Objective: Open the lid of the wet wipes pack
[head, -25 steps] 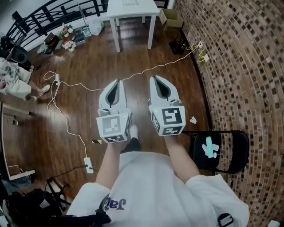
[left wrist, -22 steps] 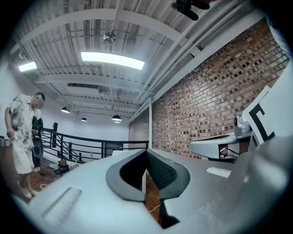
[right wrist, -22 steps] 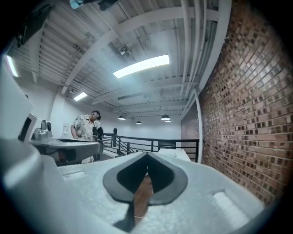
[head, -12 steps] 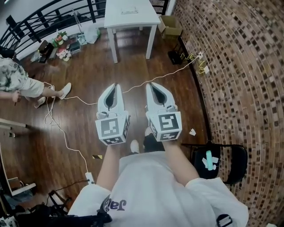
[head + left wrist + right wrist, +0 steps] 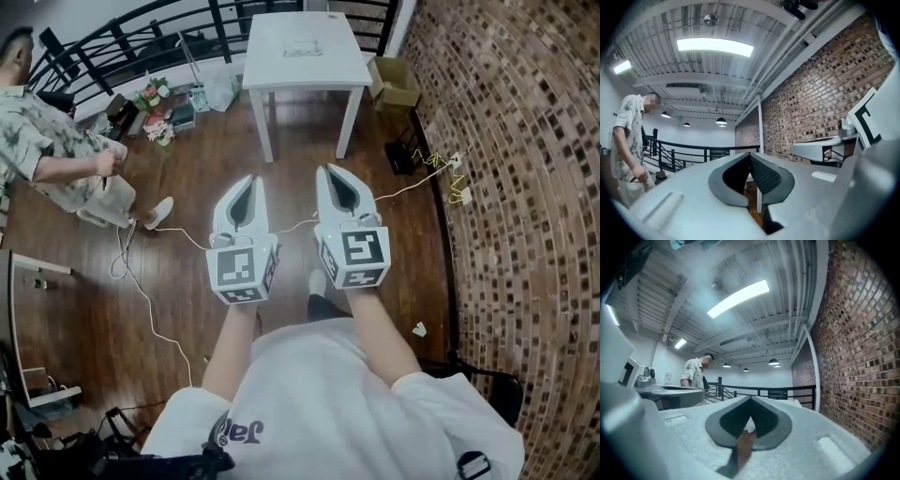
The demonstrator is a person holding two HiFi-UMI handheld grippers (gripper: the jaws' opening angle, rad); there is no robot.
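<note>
1. Head view gives us the only sight of the likely target: a small, flat, pale thing that we take for the wet wipes pack (image 5: 302,47). It lies near the middle of the white tabletop (image 5: 281,73), well apart from both tools. It is too small to be sure of, and we can make out no lid.
2. Both tools are held out level over the wood floor (image 5: 169,281), short of the tabletop's near edge. The left hand-held gripper (image 5: 249,180) has its jaws closed together on nothing. The right hand-held gripper (image 5: 329,172) is likewise closed and empty.
3. We judge such a pack to be light, soft and slick-skinned, so it may slide or buckle under a push. Its lid should be a stiffer hinged flap. We would pin the body with one hand-held gripper and catch the lid's front lip with the other.
4. Left gripper view and right gripper view confirm that the jaw tips meet, with only floor in the gap behind them. They add the ceiling lights (image 5: 715,45), which the head view lacks, but they show nothing of the pack. A person (image 5: 56,155) stands off to the left.
</note>
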